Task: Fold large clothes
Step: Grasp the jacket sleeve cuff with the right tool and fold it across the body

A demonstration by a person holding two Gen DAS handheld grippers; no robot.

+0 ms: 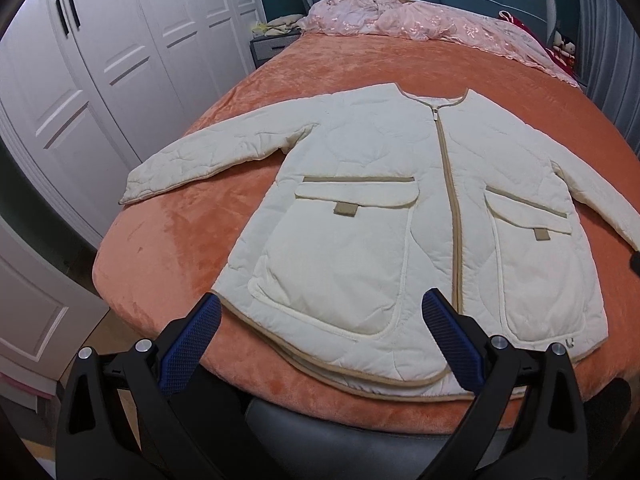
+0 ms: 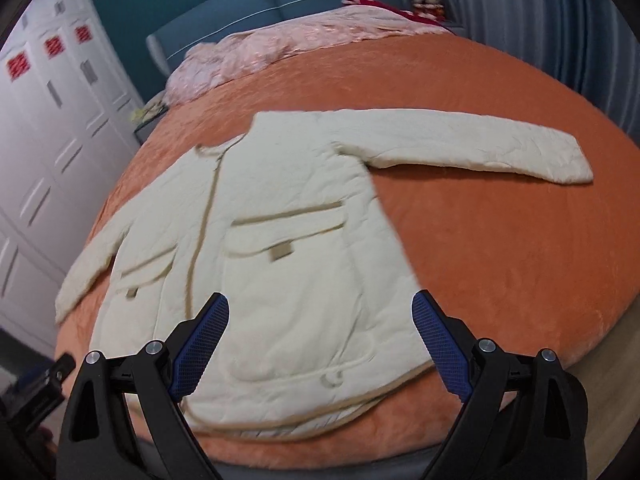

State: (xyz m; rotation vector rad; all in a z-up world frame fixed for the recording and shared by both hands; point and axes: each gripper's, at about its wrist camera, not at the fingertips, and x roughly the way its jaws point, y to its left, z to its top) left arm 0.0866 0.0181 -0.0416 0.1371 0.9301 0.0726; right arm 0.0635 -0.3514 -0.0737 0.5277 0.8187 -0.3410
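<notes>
Jacket (image 1: 360,216) lies flat and zipped in the middle of the frame, front up on the bed (image 1: 168,248), both sleeves spread out, hem toward me at the bottom. It looks quilted and puffy: soft, light, likely to spring back from a crease. I judge the cuffs and hem corners the best holds, pinching both layers. My left gripper (image 1: 326,344) hovers over the hem, fingers spread, holding nothing. My right gripper (image 2: 320,344) is spread wide too, empty, above the hem's right side. A pink quilt (image 1: 420,20) is heaped along the top of the frame.
</notes>
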